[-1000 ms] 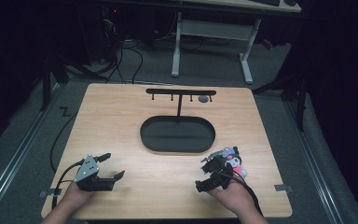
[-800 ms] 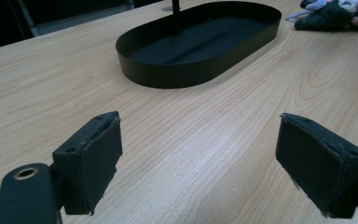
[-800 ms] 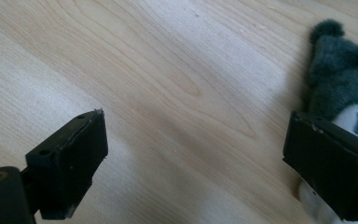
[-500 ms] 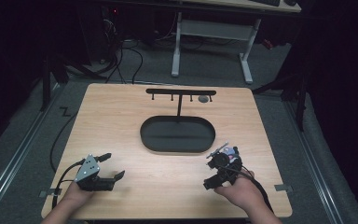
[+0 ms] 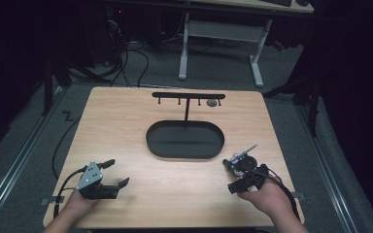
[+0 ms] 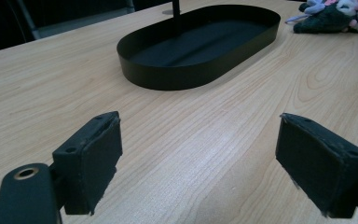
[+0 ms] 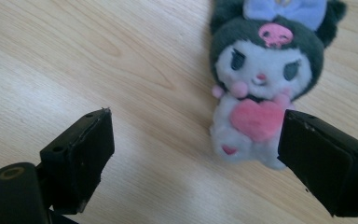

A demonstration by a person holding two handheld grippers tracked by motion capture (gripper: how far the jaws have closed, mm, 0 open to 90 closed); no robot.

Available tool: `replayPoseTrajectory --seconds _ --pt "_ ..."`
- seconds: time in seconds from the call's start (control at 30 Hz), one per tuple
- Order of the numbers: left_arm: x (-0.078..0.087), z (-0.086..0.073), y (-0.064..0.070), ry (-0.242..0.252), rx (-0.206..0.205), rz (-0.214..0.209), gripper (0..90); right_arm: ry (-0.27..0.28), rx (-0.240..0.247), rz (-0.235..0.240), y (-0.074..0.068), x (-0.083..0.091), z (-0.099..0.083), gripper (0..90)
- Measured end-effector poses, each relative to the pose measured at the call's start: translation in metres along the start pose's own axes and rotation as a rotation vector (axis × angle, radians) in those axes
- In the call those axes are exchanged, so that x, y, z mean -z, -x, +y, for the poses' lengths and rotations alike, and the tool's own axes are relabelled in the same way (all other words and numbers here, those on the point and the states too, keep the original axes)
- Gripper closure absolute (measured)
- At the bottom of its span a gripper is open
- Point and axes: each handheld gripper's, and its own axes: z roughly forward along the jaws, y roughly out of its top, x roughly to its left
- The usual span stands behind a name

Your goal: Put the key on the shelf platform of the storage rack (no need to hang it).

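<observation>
My right gripper point(image 7: 193, 158) is over the table's near right, jaws wide apart, nothing between them. Plush toy point(image 7: 265, 79) lies face-up on the wood just ahead, offset toward one jaw: that pad overlaps its heart-side flank, can't tell if it's touching. So I'd call this the approach step before a pick, not yet a grasp.

In the high view the right gripper point(image 5: 241, 175) sits near the table's point(image 5: 126, 126) front right corner, just off the end of the black oval tray point(image 5: 184, 151). Hook stand point(image 5: 188, 96) rises from the tray's far side.

Left gripper point(image 5: 111, 174) rests at front left, jaws also apart and empty, well apart from the toy.

Next move, my read: shift sideways to centre the plush body between the pads, drop lower, then close on the torso, not the bow or ears. It's soft, so expect squash and possible slip.
</observation>
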Motion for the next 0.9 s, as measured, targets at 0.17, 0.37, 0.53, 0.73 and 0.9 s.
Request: replayPoseTrajectory --seconds 0.17,0.37,0.53,0.73,0.9 --pt "0.000 0.000 0.000 0.000 0.005 0.003 15.4 -0.007 -0.024 -0.003 0.007 0.001 -0.006 12.0" --pt "-0.001 0.000 -0.001 -0.007 0.013 0.005 15.4 0.000 -0.063 0.010 0.019 -0.003 -0.012 15.0" --pt "-0.003 0.001 -0.001 -0.014 0.012 0.004 15.4 0.006 -0.110 0.024 0.030 -0.008 -0.016 18.5" --pt "-0.003 0.001 0.000 -0.020 0.005 0.003 15.4 0.010 -0.138 0.020 0.037 -0.014 -0.020 19.5" --pt "-0.002 0.001 0.001 -0.011 -0.004 0.003 15.4 0.008 -0.153 0.022 0.040 -0.021 -0.022 20.5"
